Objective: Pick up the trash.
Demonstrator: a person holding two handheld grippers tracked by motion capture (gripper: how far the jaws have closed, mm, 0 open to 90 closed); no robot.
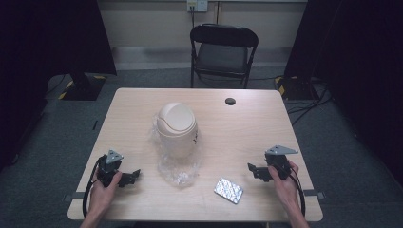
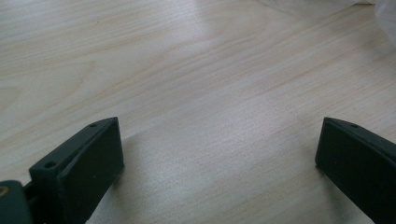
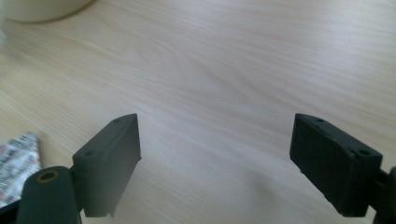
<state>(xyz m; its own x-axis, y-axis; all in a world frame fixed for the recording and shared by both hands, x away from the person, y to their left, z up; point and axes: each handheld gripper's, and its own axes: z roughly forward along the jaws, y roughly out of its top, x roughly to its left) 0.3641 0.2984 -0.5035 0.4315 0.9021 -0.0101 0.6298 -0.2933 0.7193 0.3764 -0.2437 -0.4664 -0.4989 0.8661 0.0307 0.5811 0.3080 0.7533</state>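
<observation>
Left gripper (image 1: 134,175): resting near the table's 7 o'clock corner, jaws spread wide, gripping nothing, pointing toward 3 o'clock at the plastic bag.

Right gripper (image 1: 250,167): sitting near 4 o'clock, jaws likewise gaping wide and empty, aiming toward 9 o'clock.

Bin (image 1: 177,128): standing upright at the centre of the table (image 1: 247,123), beige, domed swing lid on top, well apart from both grippers.

Plastic bag (image 1: 178,170): lying crumpled and clear at the bin's 6 o'clock, touching its base, nearer the left gripper than the right.

Foil packet (image 1: 228,190): lying flat at 5 o'clock of the bin, just beside the right gripper; its corner peeking in at 8 o'clock of the right gripper view (image 3: 16,161).

Step in hand, judging: getting both grippers moving inward, probably toward bag and bin.

Doing it well: keeping the jaws wide on approach, coming in low, pinching a raised fold of film rather than scraping the wood, steadying the bin with the other gripper.

Hard to make out: bag edges melting into the pale wood; whether film is wrapping the bin's base; print on the packet blurring; bag cropped to a pale sliver at 1 o'clock of the left gripper view (image 2: 385,18).
</observation>
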